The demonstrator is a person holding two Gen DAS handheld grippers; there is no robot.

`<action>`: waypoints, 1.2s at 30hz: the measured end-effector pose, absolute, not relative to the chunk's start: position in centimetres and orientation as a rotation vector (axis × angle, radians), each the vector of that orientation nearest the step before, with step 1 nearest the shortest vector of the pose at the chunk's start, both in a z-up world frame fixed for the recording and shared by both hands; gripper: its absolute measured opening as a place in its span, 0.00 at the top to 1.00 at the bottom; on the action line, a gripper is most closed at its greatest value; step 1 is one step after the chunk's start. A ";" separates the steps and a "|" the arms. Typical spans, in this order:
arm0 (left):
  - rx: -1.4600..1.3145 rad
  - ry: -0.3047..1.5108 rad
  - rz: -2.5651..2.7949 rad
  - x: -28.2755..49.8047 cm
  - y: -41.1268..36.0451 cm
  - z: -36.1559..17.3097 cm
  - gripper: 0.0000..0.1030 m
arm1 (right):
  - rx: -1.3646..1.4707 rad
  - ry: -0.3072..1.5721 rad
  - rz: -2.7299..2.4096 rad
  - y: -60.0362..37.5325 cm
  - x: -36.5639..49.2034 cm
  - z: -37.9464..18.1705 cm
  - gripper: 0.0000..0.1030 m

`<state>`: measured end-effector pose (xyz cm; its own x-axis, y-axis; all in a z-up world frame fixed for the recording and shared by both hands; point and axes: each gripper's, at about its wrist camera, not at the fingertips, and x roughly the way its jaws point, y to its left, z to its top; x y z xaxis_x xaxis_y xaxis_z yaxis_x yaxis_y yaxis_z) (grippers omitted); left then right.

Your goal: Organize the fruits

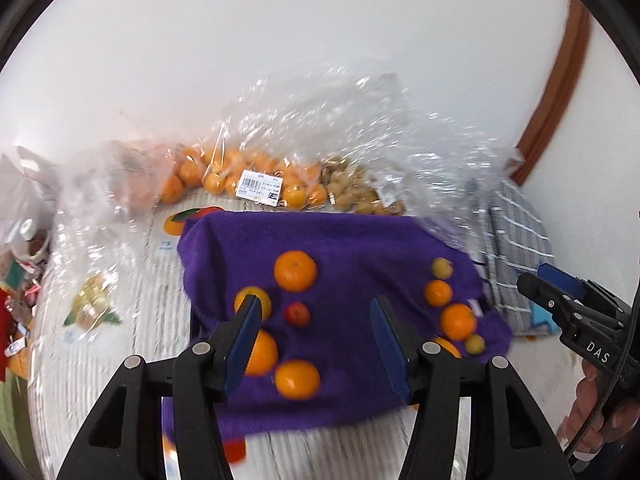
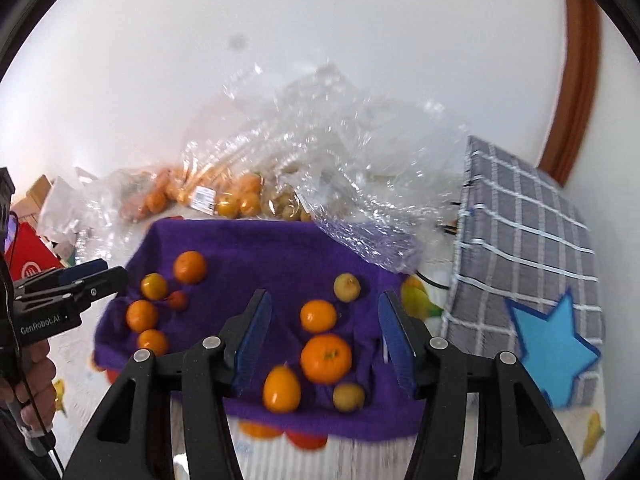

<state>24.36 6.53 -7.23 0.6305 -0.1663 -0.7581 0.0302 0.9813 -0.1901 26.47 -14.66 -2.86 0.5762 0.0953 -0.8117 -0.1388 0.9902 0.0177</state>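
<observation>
Left tool (image 1: 316,340) released, empty, low centre of frame; right tool (image 2: 324,336) same. Fruits on purple cloth (image 1: 352,240): oranges (image 1: 295,271) mid-left, mixed cluster (image 1: 458,321) right. Sorting stage unclear; next grab needs one clean single fruit.

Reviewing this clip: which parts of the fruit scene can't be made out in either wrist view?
- Price label on the bagged oranges: print too small and blurred, both views.
- Brownish fruit in the clear bag: kind unclear through glare, left wrist view.
- Orange behind the left gripper: partly covered by a finger.
- Fruit under the purple cloth's front edge: mostly covered, right wrist view.
</observation>
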 end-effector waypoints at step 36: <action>-0.128 0.653 -0.083 2.8 0.9 -0.5 0.15 | -0.035 0.721 0.038 -19.6 3.4 6.3 0.02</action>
